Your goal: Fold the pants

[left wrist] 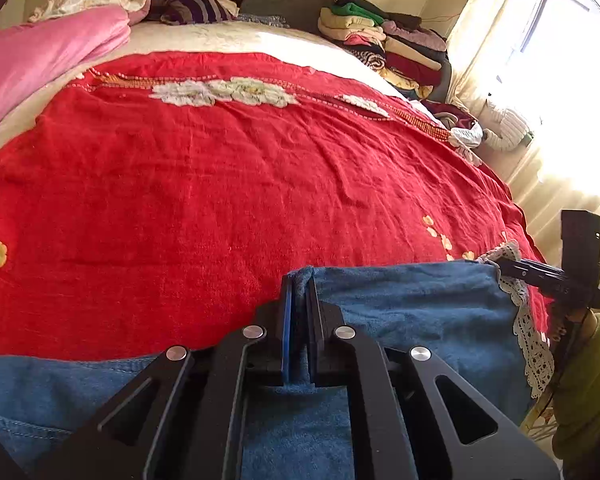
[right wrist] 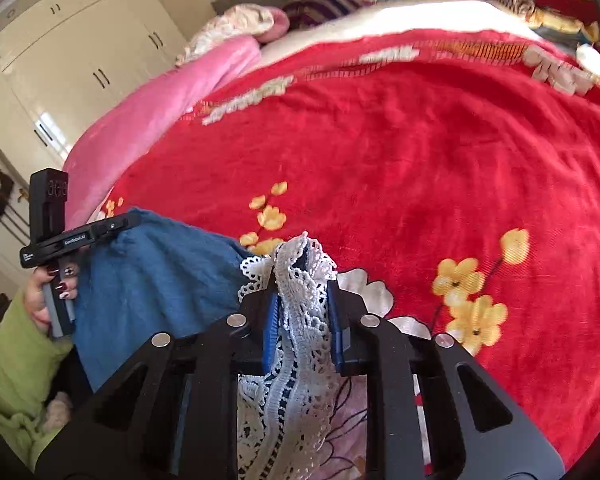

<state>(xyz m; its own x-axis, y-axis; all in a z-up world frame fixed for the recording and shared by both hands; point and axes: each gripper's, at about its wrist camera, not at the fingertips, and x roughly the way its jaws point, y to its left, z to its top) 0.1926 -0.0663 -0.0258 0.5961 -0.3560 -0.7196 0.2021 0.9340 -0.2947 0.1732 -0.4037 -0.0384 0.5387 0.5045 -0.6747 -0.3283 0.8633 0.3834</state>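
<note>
Gripping the pants (left wrist: 412, 304) along one edge, both tools are clamped: the left gripper (left wrist: 300, 292) is pinched narrow on a blue denim corner, the right gripper (right wrist: 302, 280) on the white lace hem (right wrist: 300, 320). The pants lie at the near edge of the red blanket (left wrist: 220, 184), their held edge running side to side between the grippers. Folding looks barely begun; beyond, the red blanket lies bare up to its far edge.
</note>
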